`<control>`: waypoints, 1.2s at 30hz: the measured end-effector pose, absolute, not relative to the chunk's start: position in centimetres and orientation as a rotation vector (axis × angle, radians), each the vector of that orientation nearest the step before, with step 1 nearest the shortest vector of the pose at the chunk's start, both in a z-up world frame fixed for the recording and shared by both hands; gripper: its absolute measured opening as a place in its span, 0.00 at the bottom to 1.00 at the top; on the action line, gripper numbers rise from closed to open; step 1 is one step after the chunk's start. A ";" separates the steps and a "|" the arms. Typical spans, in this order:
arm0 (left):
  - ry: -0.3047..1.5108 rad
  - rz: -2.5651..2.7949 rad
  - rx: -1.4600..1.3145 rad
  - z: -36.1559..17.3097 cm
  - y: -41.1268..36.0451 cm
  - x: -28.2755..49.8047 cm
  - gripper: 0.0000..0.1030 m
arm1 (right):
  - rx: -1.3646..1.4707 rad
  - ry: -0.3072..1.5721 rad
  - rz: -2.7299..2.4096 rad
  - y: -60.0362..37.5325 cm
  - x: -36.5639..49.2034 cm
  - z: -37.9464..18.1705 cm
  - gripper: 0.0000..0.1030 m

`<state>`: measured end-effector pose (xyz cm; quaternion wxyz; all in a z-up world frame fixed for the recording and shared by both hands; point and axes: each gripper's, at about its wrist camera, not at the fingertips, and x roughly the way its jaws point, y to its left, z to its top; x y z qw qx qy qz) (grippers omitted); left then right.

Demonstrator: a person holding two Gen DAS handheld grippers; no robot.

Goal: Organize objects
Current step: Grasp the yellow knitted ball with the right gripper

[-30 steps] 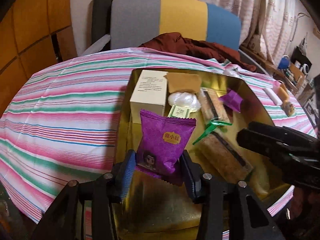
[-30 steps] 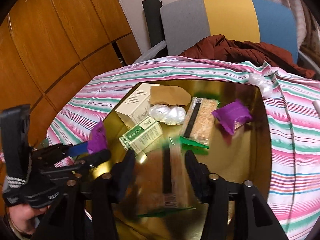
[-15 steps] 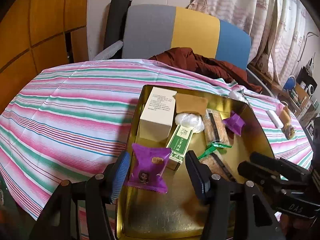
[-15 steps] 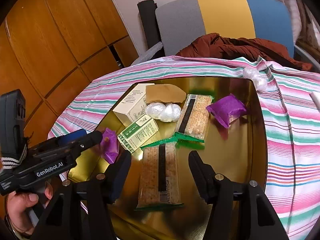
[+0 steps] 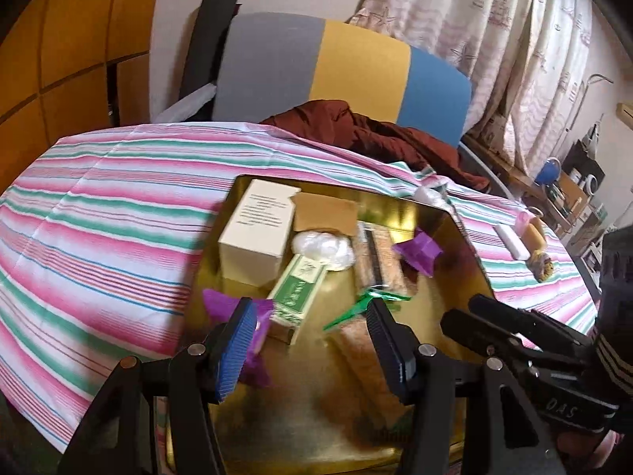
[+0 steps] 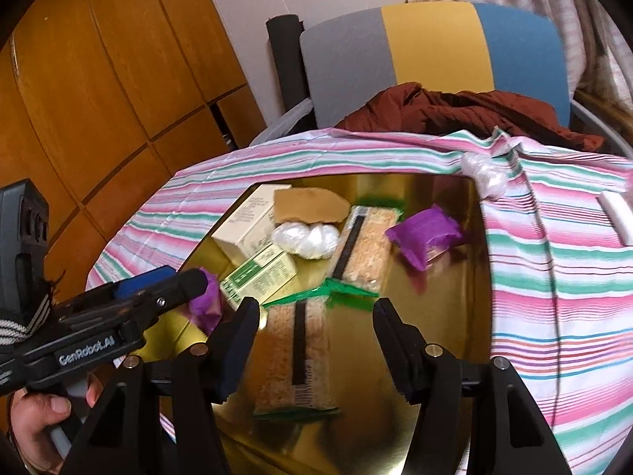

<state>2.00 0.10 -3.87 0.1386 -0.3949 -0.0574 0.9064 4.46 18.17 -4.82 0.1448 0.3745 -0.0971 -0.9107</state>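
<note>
Both the left gripper point(image 5: 312, 340) and right gripper point(image 6: 316, 340) stand apart, empty. The cracker packet point(image 6: 296, 356), bottom centre, looks light, crinkly and brittle; best pinched across its width.

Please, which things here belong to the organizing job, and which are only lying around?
Job things: gold tray; cream box; green box; cracker packs; purple packets; white bags.

Lying about: brown jacket; chair; curtain.
</note>
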 end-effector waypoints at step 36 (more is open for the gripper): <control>0.105 2.256 -1.117 -3.4 16.6 2.3 0.57 | 1.217 -0.457 -3.191 45.7 6.4 -7.2 0.69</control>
